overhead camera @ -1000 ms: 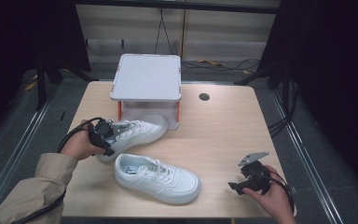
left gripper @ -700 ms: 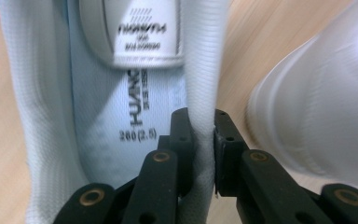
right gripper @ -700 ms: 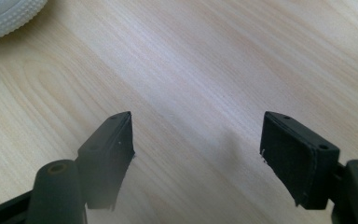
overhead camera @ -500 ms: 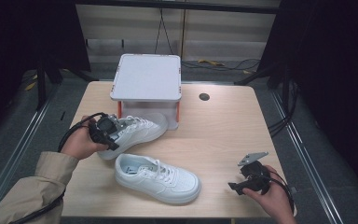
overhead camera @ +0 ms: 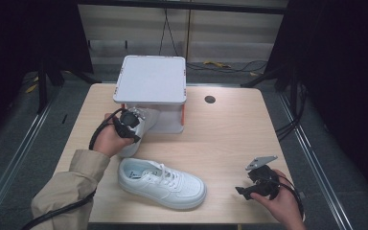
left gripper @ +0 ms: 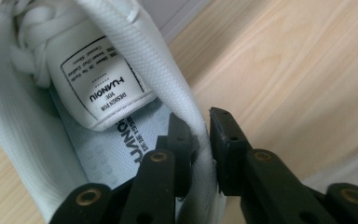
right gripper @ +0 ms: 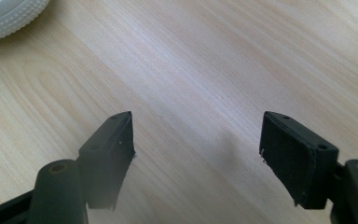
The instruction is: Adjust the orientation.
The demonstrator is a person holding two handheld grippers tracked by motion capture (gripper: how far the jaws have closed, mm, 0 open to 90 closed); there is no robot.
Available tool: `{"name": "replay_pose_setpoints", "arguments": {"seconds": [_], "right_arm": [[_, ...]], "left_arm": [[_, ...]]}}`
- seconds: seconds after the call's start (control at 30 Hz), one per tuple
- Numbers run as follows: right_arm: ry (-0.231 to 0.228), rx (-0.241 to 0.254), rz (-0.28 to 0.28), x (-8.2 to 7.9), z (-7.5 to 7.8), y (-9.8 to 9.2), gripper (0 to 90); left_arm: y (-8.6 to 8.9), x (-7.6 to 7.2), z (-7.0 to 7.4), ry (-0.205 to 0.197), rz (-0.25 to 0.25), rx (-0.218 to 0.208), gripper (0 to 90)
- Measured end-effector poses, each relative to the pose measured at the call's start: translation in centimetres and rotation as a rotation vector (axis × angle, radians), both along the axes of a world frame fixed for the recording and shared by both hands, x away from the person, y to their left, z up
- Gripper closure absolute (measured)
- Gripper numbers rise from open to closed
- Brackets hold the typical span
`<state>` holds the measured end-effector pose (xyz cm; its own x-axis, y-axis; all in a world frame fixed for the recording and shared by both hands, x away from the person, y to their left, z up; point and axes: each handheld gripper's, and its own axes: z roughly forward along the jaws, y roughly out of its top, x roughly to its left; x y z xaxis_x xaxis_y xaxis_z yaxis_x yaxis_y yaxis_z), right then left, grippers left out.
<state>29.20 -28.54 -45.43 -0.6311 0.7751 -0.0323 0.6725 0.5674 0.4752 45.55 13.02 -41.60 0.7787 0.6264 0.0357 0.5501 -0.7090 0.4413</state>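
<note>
A white sneaker (overhead camera: 145,122) lies by the front of the white lidded box (overhead camera: 151,79), with its toe under the lid's edge. My left gripper (overhead camera: 130,121) is shut on its collar. In the left gripper view the collar wall (left gripper: 186,100) is pinched between the two black jaws (left gripper: 200,128), one inside the shoe and one outside. These jaws have just eased open a little, with the collar still between them. A second white sneaker (overhead camera: 163,182) lies near the front of the table. My right gripper (overhead camera: 247,189) rests at the front right, open over bare wood (right gripper: 196,140).
The light wooden table (overhead camera: 230,134) has a small black round hole (overhead camera: 210,99) at the back right. The second sneaker's toe (right gripper: 7,14) shows at the top left of the right gripper view. Dark floor, rails and cables surround the table.
My left hand has carried the held sneaker away from me and to the right, up against the box's front. The right hand and the front sneaker have not moved.
</note>
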Motion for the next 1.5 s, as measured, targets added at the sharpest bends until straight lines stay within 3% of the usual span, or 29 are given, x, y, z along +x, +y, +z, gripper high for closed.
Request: {"name": "replay_pose_setpoints", "arguments": {"seconds": [0.2, 0.3, 0.4, 0.67, 0.73, 0.83, 0.9, 1.0, 1.13, 1.27, 1.5], "right_arm": [[0.006, 0.007, -0.004, 0.0, -0.2, -0.2, 26.0], [0.003, 0.006, -0.004, 0.0, -0.2, -0.2, 26.1], [-0.003, 0.007, -0.007, 0.0, 0.1, -0.1, 26.0], [0.002, 0.008, -0.003, 0.0, -0.2, -0.1, 26.0], [0.002, 0.006, -0.002, 0.0, -0.1, -0.1, 26.0], [0.003, 0.004, -0.001, 0.0, -0.1, -0.1, 26.0], [0.004, 0.007, -0.002, 0.0, -0.1, 0.0, 26.0], [0.002, 0.008, 0.000, 0.0, -0.1, 0.0, 26.0], [0.002, 0.009, -0.003, 0.0, -0.1, -0.2, 26.0], [-0.002, 0.009, -0.004, 0.0, 0.0, -0.1, 26.2], [-0.006, 0.013, 0.001, 0.0, 0.0, -0.1, 26.4]], "left_arm": [[0.1, 0.2, -0.2, 0.032, -0.021, -0.003, 72.6], [0.3, 0.1, -0.2, 0.027, -0.041, 0.001, 70.6], [0.4, 0.0, -0.4, 0.049, -0.061, -0.005, 63.4], [1.3, 0.0, -0.5, 0.053, -0.104, 0.062, 50.3], [1.5, 0.0, -0.7, 0.064, -0.110, 0.058, 49.5], [1.4, -0.1, -0.9, 0.097, -0.129, 0.063, 57.8], [1.2, -0.2, -1.0, 0.120, -0.130, 0.059, 67.9], [0.9, -0.2, -1.0, 0.131, -0.118, 0.065, 75.0], [0.1, -0.2, -0.5, 0.126, -0.097, 0.030, 77.2], [-0.7, 0.1, -0.2, 0.119, -0.085, 0.025, 77.2], [-1.2, 1.8, -0.5, 0.070, -0.022, -0.027, 75.8]]}}
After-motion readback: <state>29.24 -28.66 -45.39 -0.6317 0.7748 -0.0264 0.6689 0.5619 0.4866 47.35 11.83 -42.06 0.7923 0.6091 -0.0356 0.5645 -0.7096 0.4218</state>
